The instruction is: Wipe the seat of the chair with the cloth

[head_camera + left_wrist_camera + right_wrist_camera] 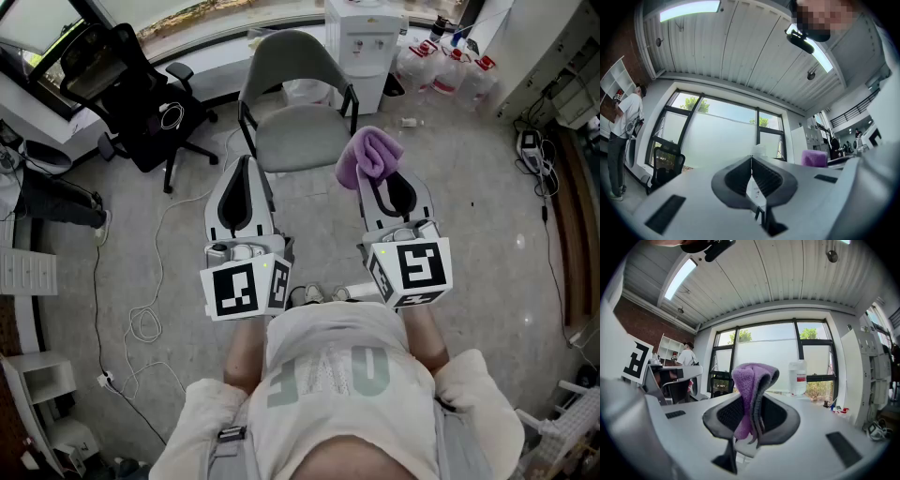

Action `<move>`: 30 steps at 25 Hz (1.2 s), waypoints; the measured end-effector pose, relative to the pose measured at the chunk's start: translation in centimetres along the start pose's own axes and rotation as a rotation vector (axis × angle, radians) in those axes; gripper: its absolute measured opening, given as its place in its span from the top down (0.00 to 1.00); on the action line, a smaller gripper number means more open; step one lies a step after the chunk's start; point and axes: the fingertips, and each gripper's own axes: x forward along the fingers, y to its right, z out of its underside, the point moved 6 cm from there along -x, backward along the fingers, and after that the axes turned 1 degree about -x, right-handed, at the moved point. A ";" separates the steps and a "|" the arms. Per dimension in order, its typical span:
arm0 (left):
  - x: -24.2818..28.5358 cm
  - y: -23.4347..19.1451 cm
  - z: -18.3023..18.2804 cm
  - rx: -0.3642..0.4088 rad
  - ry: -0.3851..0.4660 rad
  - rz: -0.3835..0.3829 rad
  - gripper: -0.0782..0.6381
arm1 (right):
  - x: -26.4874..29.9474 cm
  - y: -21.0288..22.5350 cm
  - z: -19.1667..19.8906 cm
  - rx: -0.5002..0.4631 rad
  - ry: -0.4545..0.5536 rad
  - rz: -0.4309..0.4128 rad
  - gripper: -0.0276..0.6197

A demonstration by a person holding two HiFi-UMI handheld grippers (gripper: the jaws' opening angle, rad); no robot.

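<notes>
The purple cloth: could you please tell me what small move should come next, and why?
Probably move the right gripper forward and down until the purple cloth touches the grey chair seat. Its jaws are clamped on the cloth, which is held in the air, not yet on the seat.

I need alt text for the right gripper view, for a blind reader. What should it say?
The right gripper is shut on a folded purple cloth that sticks up above its jaws. Behind are large windows, a water bottle and a ribbed ceiling, with a person standing far off at the left.
</notes>
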 end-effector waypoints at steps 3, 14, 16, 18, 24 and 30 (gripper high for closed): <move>0.0 -1.0 -0.3 0.001 0.000 0.014 0.87 | 0.4 -1.0 -0.3 -0.006 0.003 0.006 0.82; -0.6 -4.1 -0.1 -0.006 0.013 0.007 0.87 | 1.2 -2.5 0.0 0.027 0.031 0.021 0.82; -0.4 -4.9 0.0 -0.014 0.017 0.004 0.87 | 1.6 -3.0 0.0 0.023 0.037 0.018 0.82; 0.1 -5.4 0.1 -0.025 0.020 0.008 0.87 | 2.0 -3.1 0.0 0.019 0.037 0.022 0.82; 2.8 -5.2 1.0 -0.027 -0.008 0.044 0.87 | 3.8 -1.5 1.0 0.056 -0.001 0.050 0.82; 5.3 -6.8 2.2 0.003 -0.032 0.019 0.87 | 7.1 0.2 2.6 0.087 -0.005 0.034 0.82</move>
